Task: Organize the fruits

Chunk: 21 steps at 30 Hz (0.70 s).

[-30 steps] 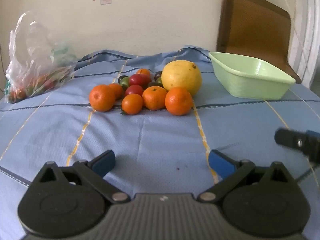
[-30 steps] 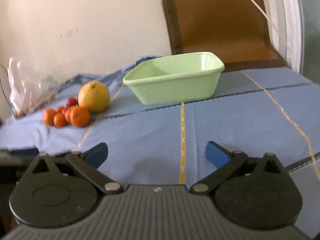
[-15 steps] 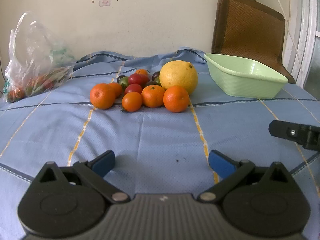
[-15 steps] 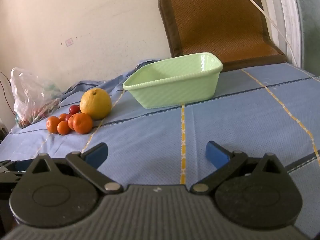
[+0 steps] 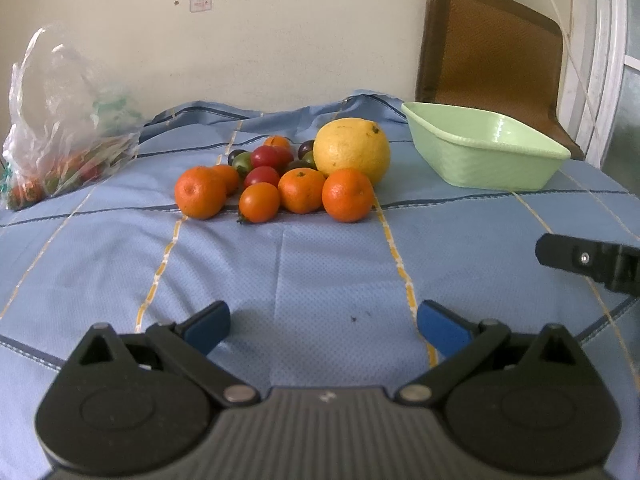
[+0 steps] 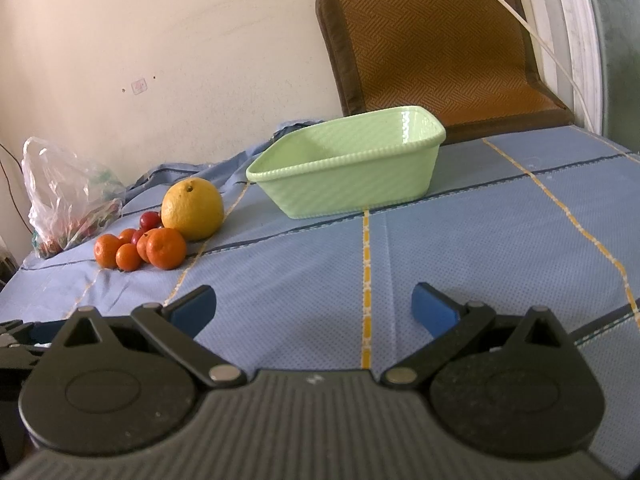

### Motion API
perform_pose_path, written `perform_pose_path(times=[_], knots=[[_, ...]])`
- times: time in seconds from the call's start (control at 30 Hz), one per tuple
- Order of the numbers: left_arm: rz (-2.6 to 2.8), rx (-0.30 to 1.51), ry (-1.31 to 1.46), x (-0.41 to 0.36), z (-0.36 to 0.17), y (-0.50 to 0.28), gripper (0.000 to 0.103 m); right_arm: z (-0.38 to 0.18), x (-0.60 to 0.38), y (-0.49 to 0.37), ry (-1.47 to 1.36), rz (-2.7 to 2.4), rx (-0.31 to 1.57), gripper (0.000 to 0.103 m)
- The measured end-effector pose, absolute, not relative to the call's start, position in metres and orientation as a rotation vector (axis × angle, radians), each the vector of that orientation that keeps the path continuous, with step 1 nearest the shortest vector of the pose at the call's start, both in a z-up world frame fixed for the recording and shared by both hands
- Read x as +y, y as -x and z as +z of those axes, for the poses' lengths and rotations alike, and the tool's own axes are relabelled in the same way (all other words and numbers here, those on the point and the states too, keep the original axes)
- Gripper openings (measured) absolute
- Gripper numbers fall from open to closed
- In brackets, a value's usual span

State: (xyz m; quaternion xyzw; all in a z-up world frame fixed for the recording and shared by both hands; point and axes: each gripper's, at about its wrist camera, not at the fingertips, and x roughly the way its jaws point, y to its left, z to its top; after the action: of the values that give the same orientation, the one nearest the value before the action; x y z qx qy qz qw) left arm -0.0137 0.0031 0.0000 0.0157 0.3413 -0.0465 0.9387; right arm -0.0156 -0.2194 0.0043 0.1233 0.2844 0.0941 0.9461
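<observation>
Since the pale green ribbed plastic basket shows only a bare inner wall and no fruit above its rim, I judge that the sorting has not really started yet. All the fruit that I can see lies in one loose heap on the bench covered with a blue cloth with yellow stripes, to the left of the basket and apart from it. The large yellow round citrus stands at the back right of the heap. In front of it there are several small orange mandarins, some touching each other, and behind them a few little red and dark cherry tomatoes.

The left gripper hovers low over the cloth, in front of the heap but not near to it; its blue-tipped fingers are spread wide with nothing between them. The right gripper looks toward the basket, also with its fingers spread and empty, and it is well apart from both basket and fruit.

A clear crumpled plastic bag with more coloured produce inside lies at the far left by the wall; whether it belongs to the task I cannot tell. So everything is left: each fruit must be picked up and carried, probably into the basket, one by one.
</observation>
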Motion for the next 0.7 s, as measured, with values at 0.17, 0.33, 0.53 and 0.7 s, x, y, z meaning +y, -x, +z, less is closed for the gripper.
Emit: perform_pose_path(times=[0.17,0.33,0.53,0.7], knots=[[-0.056,0.561,0.065,0.019,0.012,0.020,0.103,0.006,-0.215,0.018,-0.216,0.238,0.554,0.103],[0.061,0.391,0.005,0.025,0.019,0.022,0.103,0.029,-0.180,0.005,-0.028,0.353,0.478,0.084],[0.074,0.382,0.137,0.045,0.020,0.018,0.103,0.047,-0.124,-0.047,0.053,0.428,0.445,0.080],[0.066,0.408,0.180,0.053,0.018,0.012,0.103,0.037,-0.090,-0.092,0.036,0.461,0.534,0.081]])
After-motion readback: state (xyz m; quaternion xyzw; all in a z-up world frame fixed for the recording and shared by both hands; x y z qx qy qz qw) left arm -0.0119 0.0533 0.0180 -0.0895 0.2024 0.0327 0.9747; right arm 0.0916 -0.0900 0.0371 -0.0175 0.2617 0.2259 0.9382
